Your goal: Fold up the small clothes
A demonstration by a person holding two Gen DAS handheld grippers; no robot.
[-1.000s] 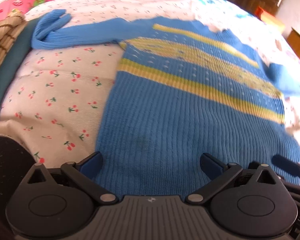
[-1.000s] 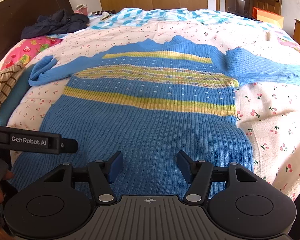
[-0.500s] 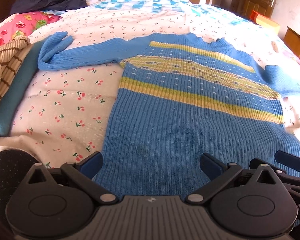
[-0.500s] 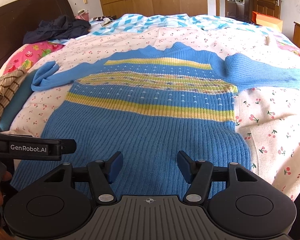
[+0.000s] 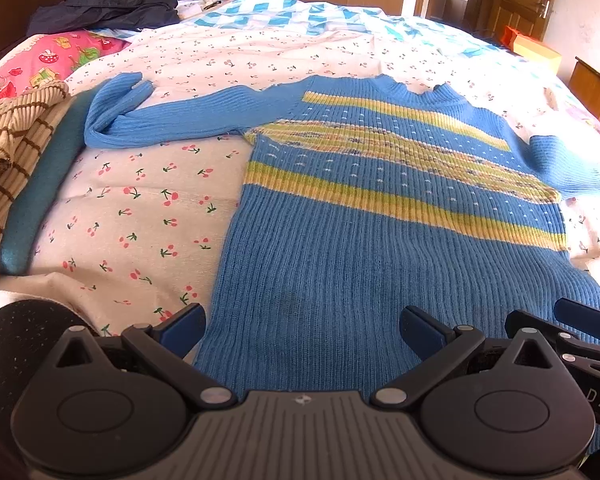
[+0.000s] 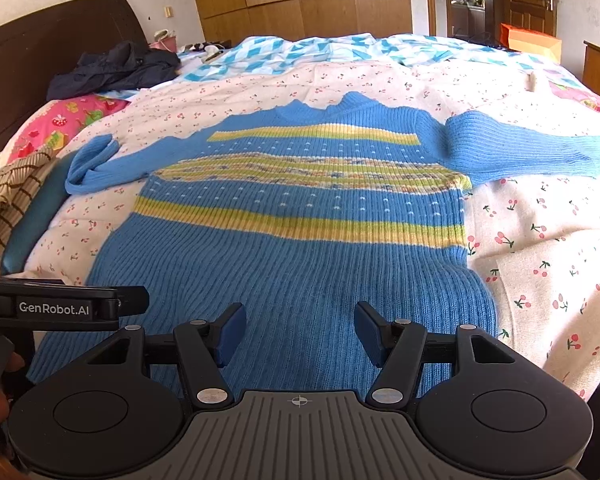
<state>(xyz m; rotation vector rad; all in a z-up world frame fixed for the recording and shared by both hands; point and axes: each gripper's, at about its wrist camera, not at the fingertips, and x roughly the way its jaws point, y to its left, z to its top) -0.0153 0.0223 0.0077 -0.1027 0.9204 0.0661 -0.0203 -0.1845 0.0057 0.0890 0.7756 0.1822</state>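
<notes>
The blue sweater (image 5: 380, 248) lies flat, front up, on the cherry-print bedspread (image 5: 140, 208), yellow stripes across its chest. Its one sleeve (image 5: 160, 116) stretches out toward the striped knit (image 5: 8, 152) at the bed's edge, cuff doubled back; the other sleeve (image 6: 528, 148) reaches the opposite way. Both tools hover by the hem. The left gripper (image 5: 300, 328) is spread wide, gripping nothing. The right gripper (image 6: 300, 332) is parted too, narrower, nothing between its pads. A dark jacket (image 6: 112, 68) sits by the headboard.
</notes>
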